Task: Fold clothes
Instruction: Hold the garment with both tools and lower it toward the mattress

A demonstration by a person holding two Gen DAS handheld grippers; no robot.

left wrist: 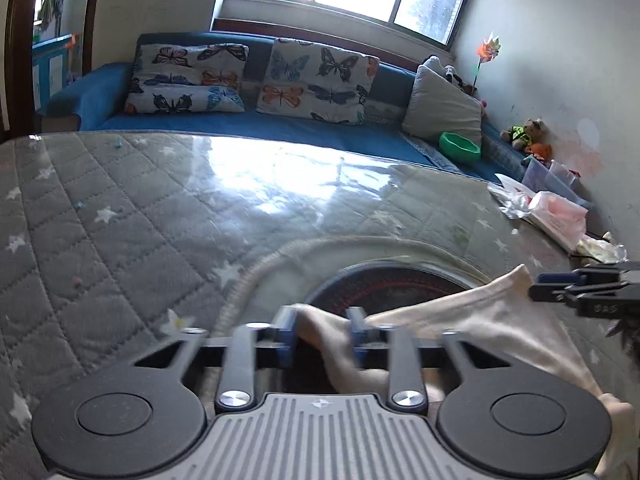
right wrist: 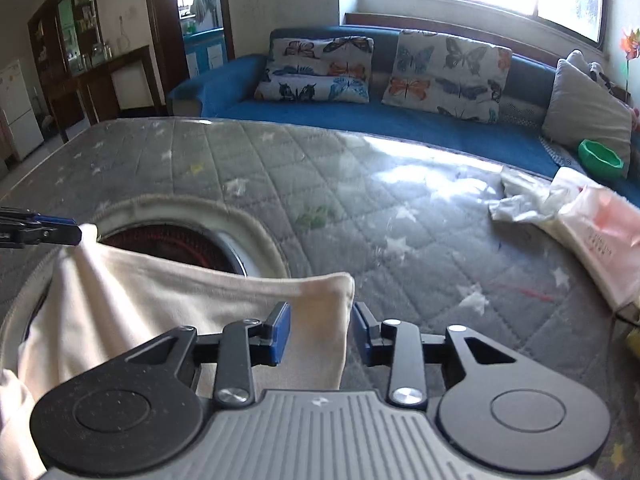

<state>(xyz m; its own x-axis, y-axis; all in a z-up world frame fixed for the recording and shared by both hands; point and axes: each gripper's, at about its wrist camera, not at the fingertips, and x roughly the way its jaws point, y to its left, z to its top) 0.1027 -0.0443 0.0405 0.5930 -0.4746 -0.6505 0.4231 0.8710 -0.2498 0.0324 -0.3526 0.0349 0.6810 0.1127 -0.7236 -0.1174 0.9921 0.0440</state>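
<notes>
A cream garment [right wrist: 168,304] hangs stretched between my two grippers above the grey quilted table. In the left wrist view the garment [left wrist: 472,320] runs from my left gripper [left wrist: 322,334] toward the right gripper [left wrist: 568,290] at the right edge. The left jaws stand partly apart with a fold of the cloth lying between them; the view is blurred there. In the right wrist view my right gripper [right wrist: 320,330] is open, its blue pads either side of the garment's corner. The left gripper [right wrist: 44,230] shows at the left edge, at the cloth's other corner.
A round dark heater opening [right wrist: 176,246] sits in the table [right wrist: 360,208] under the garment. White and pink plastic bags [right wrist: 580,224] lie at the table's right. A blue sofa [right wrist: 360,120] with butterfly cushions and a green bowl [right wrist: 600,158] stands behind.
</notes>
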